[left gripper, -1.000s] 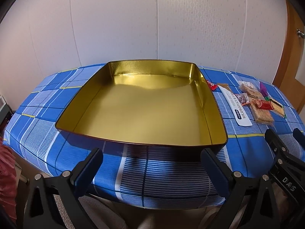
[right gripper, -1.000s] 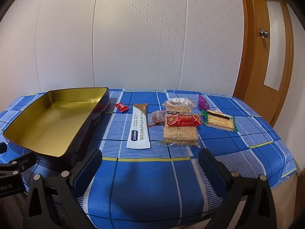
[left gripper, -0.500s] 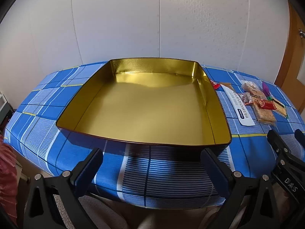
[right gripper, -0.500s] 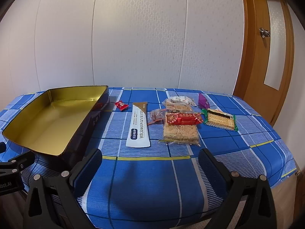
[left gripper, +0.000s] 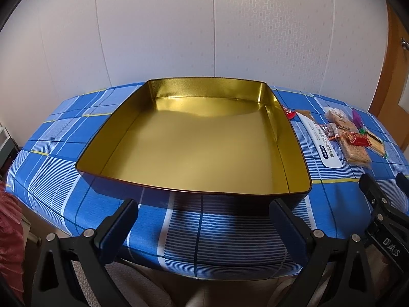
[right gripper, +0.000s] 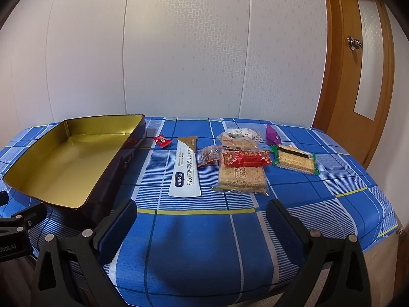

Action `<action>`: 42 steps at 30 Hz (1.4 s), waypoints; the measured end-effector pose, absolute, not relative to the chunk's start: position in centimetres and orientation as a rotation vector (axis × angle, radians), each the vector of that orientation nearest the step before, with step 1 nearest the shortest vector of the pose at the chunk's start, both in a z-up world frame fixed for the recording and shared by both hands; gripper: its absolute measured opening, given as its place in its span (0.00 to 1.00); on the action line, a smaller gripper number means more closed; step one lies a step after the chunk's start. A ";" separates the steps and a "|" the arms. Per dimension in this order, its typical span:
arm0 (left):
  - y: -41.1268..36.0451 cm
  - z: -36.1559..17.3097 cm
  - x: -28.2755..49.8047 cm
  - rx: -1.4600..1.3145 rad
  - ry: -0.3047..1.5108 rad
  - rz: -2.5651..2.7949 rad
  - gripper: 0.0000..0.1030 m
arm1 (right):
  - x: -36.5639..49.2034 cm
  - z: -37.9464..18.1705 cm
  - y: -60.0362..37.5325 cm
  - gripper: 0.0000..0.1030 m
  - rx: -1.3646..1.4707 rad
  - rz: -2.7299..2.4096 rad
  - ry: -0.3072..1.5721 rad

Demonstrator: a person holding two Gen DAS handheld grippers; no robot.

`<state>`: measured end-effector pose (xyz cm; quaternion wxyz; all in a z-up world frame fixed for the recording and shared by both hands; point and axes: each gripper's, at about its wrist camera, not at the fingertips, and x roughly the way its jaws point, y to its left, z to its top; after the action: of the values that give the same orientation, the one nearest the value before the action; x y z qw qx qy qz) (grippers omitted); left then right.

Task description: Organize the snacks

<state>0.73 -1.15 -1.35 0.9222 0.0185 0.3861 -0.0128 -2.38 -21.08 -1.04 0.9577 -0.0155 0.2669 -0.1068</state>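
Note:
A wide gold-lined tin (left gripper: 271, 97) (right gripper: 76, 121) with dark outer walls sits empty on the blue checked tablecloth. To its right lie several wrapped snacks: a small red candy (right gripper: 162, 140), a long white sachet (right gripper: 186, 168), a rice-crisp bar (right gripper: 241, 177) with a red packet (right gripper: 245, 158) on it, a cracker pack (right gripper: 295, 160) and a purple sweet (right gripper: 272, 135). My left gripper (left gripper: 204, 220) hovers open at the table's front edge before the tin. My right gripper (right gripper: 202, 220) is open over bare cloth, short of the snacks.
The table (right gripper: 319, 204) stands against a white panelled wall. A wooden door (right gripper: 358, 64) is at the right. Red fabric (left gripper: 10, 243) shows at the left below the table edge. Cloth between the right gripper and the snacks is bare.
Both grippers have drawn back and risen slightly, so the tin and snacks look a little smaller and farther. Nothing on the table has moved.

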 end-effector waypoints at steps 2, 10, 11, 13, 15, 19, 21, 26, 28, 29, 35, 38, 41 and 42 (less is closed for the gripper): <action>-1.1 -1.3 0.8 0.036 0.796 -0.028 1.00 | -2.3 -1.1 -21.2 0.99 -0.027 -0.213 0.546; -1.2 -1.4 0.9 0.040 0.798 -0.026 1.00 | -2.3 -1.1 -21.1 0.99 -0.025 -0.209 0.545; -1.2 -1.5 0.9 0.042 0.799 -0.023 1.00 | -2.2 -1.1 -21.2 0.99 -0.024 -0.208 0.546; -1.2 -1.5 0.9 0.042 0.799 -0.023 1.00 | -2.2 -1.1 -21.2 0.99 -0.023 -0.209 0.548; -1.1 -1.5 0.9 0.042 0.798 -0.021 1.00 | -2.2 -1.1 -21.2 0.99 -0.021 -0.207 0.546; -1.1 -1.5 0.9 0.045 0.798 -0.019 1.00 | -2.2 -1.1 -21.1 0.99 -0.024 -0.204 0.546; -1.2 -1.5 0.9 0.046 0.802 -0.019 1.00 | -2.3 -1.1 -21.1 0.99 -0.025 -0.202 0.544; -1.2 -1.6 1.0 0.045 0.804 -0.019 1.00 | -2.3 -1.0 -21.2 0.99 -0.011 -0.192 0.542; -1.1 -1.6 1.0 0.045 0.804 -0.018 1.00 | -2.3 -0.9 -21.1 0.99 -0.017 -0.190 0.540; -1.2 -1.6 1.0 0.046 0.805 -0.017 1.00 | -2.3 -0.9 -21.1 0.99 -0.022 -0.190 0.540; -1.1 -1.7 1.1 0.045 0.810 -0.019 1.00 | -2.3 -1.0 -20.8 0.99 -0.033 -0.183 0.540; -1.1 -1.7 1.1 0.045 0.814 -0.022 1.00 | -2.3 -1.0 -20.9 0.99 -0.025 -0.179 0.539; -1.1 -1.8 1.2 0.042 0.829 -0.034 1.00 | -2.3 -0.9 -21.1 1.00 -0.004 -0.169 0.540; -1.1 -1.9 1.2 0.040 0.832 -0.035 1.00 | -2.3 -0.9 -21.1 1.00 0.000 -0.167 0.539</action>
<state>1.18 -1.07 -1.85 0.9145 0.0195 0.4038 -0.0170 -2.32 -21.12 -0.94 0.9604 -0.0002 0.2661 -0.0824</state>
